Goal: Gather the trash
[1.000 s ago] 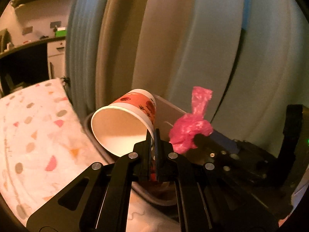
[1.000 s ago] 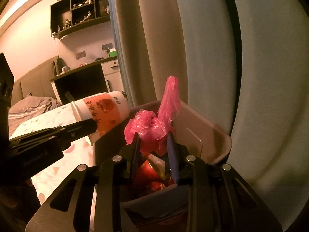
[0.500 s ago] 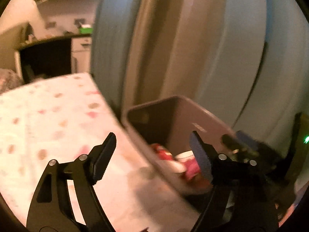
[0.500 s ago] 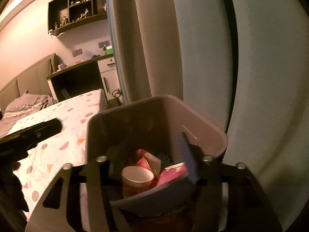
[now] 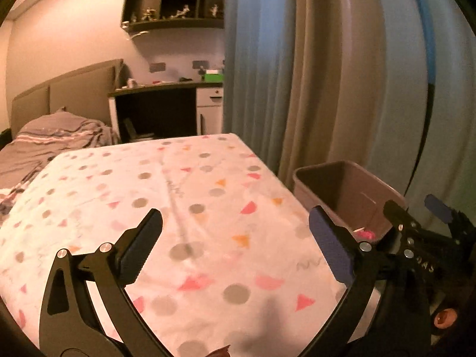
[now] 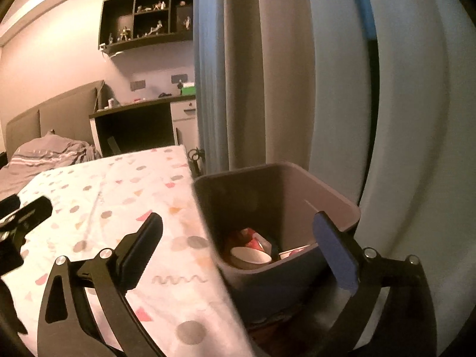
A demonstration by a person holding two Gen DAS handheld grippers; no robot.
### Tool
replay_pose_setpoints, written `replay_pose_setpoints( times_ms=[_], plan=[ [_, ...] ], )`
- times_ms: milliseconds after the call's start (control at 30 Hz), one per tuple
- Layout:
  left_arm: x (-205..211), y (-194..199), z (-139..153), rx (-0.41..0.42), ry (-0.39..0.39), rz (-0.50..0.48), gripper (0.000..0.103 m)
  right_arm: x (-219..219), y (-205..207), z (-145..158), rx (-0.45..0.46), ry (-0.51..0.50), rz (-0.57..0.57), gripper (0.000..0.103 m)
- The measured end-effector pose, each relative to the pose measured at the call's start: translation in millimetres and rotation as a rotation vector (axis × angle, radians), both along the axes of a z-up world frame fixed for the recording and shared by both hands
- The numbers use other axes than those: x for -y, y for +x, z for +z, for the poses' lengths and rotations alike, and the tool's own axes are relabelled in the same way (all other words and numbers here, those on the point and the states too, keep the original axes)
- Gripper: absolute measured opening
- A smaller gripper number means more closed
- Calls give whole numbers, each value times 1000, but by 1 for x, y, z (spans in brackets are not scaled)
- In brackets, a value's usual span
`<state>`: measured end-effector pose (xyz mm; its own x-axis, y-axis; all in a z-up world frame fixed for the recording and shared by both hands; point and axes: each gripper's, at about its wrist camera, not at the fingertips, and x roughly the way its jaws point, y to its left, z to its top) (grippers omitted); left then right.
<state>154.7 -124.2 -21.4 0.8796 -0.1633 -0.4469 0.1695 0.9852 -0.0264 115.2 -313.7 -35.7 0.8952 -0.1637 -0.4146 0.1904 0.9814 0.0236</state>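
A grey trash bin (image 6: 333, 208) stands beside the table, against the curtain. Inside it lies a paper cup (image 6: 251, 254) with red print, and a bit of pink bag (image 5: 366, 233) shows in the left wrist view, where the bin (image 5: 369, 192) is at the right. My left gripper (image 5: 235, 242) is open and empty above the spotted tablecloth (image 5: 193, 208). My right gripper (image 6: 238, 245) is open and empty, held over the bin's near left corner. It also shows in the left wrist view (image 5: 416, 211) at the far right.
The tablecloth (image 6: 119, 202) covers the table left of the bin. Curtains (image 5: 312, 74) hang right behind the bin. A bed (image 5: 53, 139), a dark desk (image 5: 157, 113) and a wall shelf (image 5: 175, 0) lie beyond the table.
Both grippers opened and let go: the paper cup and the pink bag dropped into the bin. Both grippers then drew back and left, toward the table.
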Motion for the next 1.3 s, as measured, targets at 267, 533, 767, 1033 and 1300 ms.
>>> replay_pose_setpoints(
  times_ms=[267,533,767,1033,1300],
  plan=[
    [-39,-40,-2,8,5,60,97,-44,-30,15,26,-18,-13,97],
    [-76,-72,0,17,-12,114,97,-80,-60,25,63,-27,-10,97],
    [-93,-90,-1,26,-19,126,97,-99,-76,29,75,-34,13,97],
    [-102,-101,5,53,-33,145,97,-111,-83,31,82,-48,39,97],
    [-104,-103,9,63,-44,151,97,-113,-84,32,86,-50,44,97]
  ],
)
